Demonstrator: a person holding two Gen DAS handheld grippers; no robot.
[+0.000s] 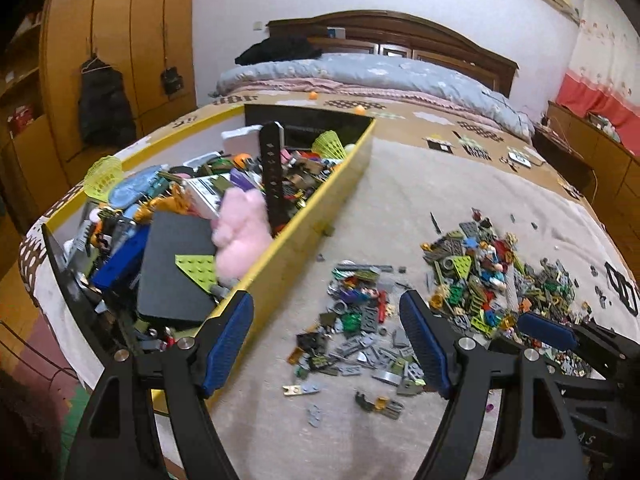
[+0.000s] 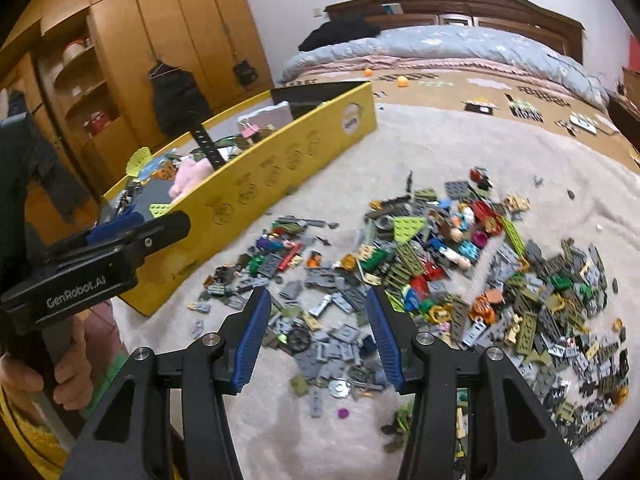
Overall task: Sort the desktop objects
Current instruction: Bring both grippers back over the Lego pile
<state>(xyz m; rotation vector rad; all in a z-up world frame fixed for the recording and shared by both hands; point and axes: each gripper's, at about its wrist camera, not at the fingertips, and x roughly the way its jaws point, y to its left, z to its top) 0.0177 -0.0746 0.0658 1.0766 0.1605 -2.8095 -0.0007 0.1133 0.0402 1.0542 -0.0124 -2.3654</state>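
A heap of small building bricks (image 1: 480, 272) lies on the grey blanket, with a smaller grey-heavy cluster (image 1: 360, 320) to its left. My left gripper (image 1: 326, 336) hovers open over that cluster, nothing between its blue pads. In the right wrist view the same bricks (image 2: 440, 264) spread out ahead, and my right gripper (image 2: 318, 336) is open and empty above grey plates. The yellow box (image 1: 304, 240) to the left holds mixed toys, a pink plush (image 1: 240, 232) and a black slab. The left gripper (image 2: 144, 226) also shows beside the box (image 2: 280, 160), held by a hand (image 2: 24, 376).
The blanket (image 1: 420, 184) covers a bed with a grey duvet (image 1: 360, 72) and two orange balls (image 1: 360, 110) farther back. A wooden wardrobe (image 1: 120, 40) stands left with dark clothes hanging. A lime wedge plate (image 2: 408, 228) tops the heap. The right gripper (image 1: 548, 330) shows low on the right.
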